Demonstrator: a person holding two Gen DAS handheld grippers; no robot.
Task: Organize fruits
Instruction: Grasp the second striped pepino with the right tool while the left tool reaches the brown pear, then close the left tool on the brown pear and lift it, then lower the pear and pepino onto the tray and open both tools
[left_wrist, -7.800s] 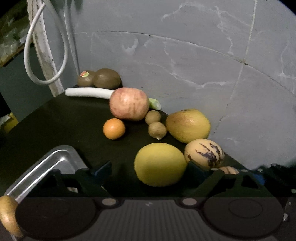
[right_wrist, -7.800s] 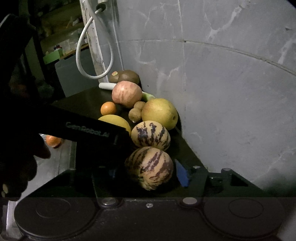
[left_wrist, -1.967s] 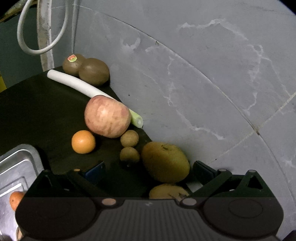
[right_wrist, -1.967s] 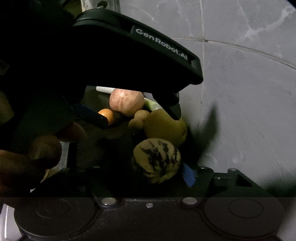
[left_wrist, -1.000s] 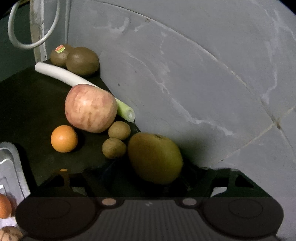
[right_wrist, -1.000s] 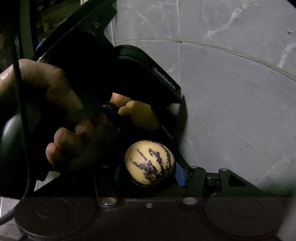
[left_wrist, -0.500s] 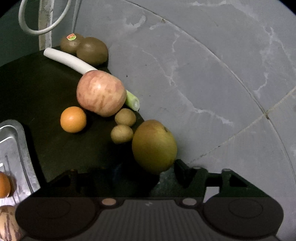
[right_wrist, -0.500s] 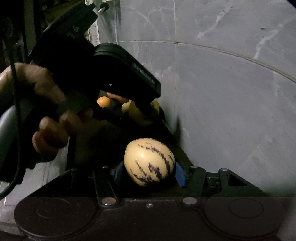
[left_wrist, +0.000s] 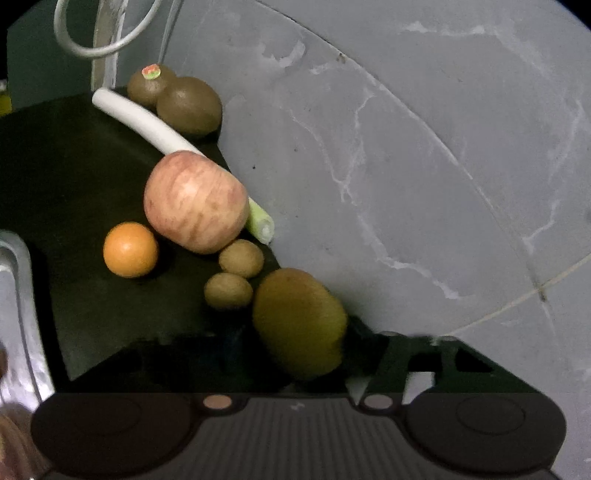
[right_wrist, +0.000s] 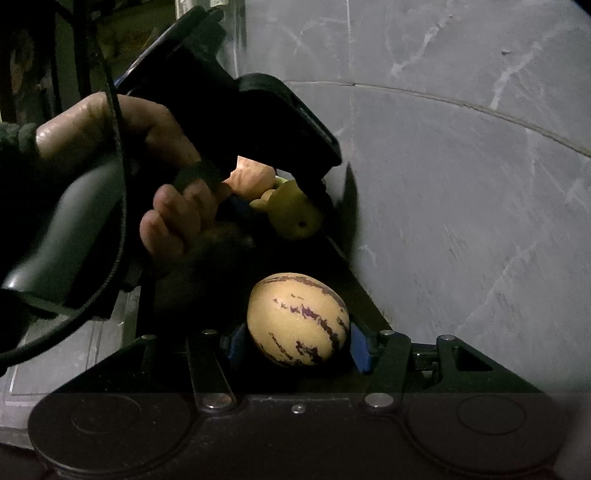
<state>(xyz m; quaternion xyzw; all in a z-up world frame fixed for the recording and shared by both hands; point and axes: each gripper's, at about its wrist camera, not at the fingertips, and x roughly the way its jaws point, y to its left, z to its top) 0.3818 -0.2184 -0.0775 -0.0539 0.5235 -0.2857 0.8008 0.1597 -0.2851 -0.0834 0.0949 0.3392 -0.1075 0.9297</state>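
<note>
A yellow-green pear (left_wrist: 299, 325) lies against the wall on the dark counter (left_wrist: 74, 177), between the fingers of my left gripper (left_wrist: 303, 345). Its jaws are closing and the pads sit against the pear's sides; the picture is blurred there. My right gripper (right_wrist: 298, 345) is shut on a cream melon with purple stripes (right_wrist: 297, 321), its blue pads (right_wrist: 360, 347) pressed on both sides. Beyond it, the right wrist view shows a hand (right_wrist: 110, 136) on the left gripper's handle above the pear (right_wrist: 291, 216).
Past the pear lie two small brown fruits (left_wrist: 241, 257), a red apple (left_wrist: 195, 201), an orange (left_wrist: 130, 249), a white stalk (left_wrist: 147, 123) and two kiwis (left_wrist: 188, 105). A metal tray (left_wrist: 14, 295) stands left. The grey wall (left_wrist: 406, 166) bounds the right side.
The left gripper's fingers have come in around the pear and the view has rolled a little. The right gripper still holds the striped melon in the same place.
</note>
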